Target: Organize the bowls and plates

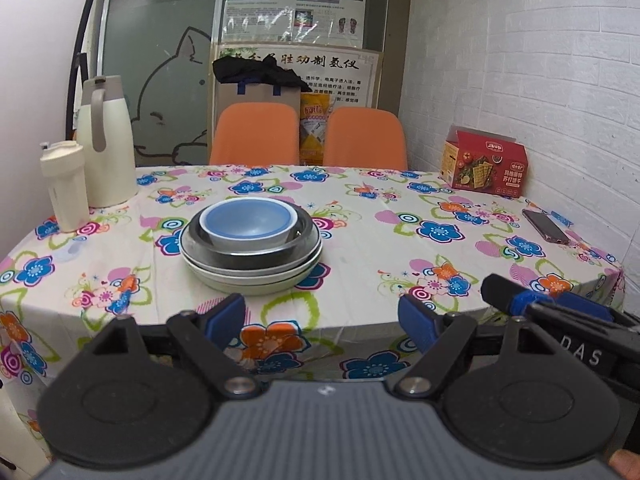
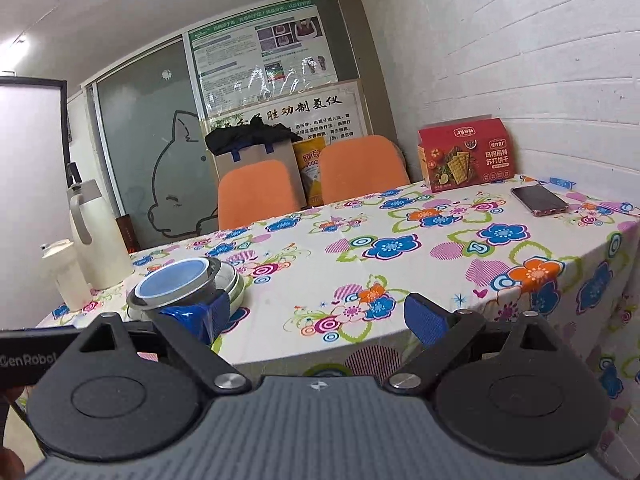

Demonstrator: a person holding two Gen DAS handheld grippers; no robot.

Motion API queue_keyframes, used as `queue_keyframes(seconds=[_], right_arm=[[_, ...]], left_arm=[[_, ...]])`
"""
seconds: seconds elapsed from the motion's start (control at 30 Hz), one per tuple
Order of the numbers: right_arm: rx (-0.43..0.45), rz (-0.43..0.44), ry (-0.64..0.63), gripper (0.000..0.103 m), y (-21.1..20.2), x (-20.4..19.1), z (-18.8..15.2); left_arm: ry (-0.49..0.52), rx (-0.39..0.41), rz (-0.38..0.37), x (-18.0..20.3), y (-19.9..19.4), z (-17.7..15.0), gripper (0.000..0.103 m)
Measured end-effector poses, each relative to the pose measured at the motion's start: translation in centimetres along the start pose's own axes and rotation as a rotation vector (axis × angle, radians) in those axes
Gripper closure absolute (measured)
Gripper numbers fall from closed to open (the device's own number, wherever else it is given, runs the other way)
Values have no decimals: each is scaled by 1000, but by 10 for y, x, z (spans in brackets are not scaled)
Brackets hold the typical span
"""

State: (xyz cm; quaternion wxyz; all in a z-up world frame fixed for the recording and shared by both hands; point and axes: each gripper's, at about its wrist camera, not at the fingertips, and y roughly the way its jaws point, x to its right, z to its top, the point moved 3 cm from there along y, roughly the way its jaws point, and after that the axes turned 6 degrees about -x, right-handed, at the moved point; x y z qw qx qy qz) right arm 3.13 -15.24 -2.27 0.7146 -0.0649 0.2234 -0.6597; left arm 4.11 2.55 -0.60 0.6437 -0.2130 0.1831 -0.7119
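Dish stack (image 1: 251, 246) sits on the table (image 1: 360, 240): blue bowl (image 1: 248, 222) nested in a steel bowl (image 1: 224, 256), on white plates (image 1: 248, 282). Left tongs (image 1: 322, 322) spread apart, empty; stack at 11 o'clock, just beyond the tips. Right tongs (image 2: 318, 314) also spread, empty; stack (image 2: 188, 286) at 10 o'clock, behind the left finger (image 2: 218, 312).

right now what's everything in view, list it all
blue bowl: 1, blue inside, white outside, top of stack
steel bowl: 1, silver, under it
plates: 2 or so, pale, bottom of stack
thermos jug: 1, cream, far left
bottle: 1, cream, beside jug
cracker box: 1, red, far right
phone: 1, dark, right edge
chairs: 2, orange, behind table
tablecloth: 1, floral
left gripper: jaws open
right gripper: jaws open
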Motion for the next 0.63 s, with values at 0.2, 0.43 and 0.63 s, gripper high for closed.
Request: queue_keyframes(seconds=[0.2, 0.43, 0.63], right_arm=[[18, -18, -31, 22, -11, 3, -5], [37, -41, -16, 21, -15, 14, -5], [25, -32, -10, 21, -13, 14, -7]], left_arm=[[8, 10, 29, 1, -5, -1, 22], [39, 48, 59, 7, -13, 0, 22], [15, 54, 48, 1, -13, 1, 22]])
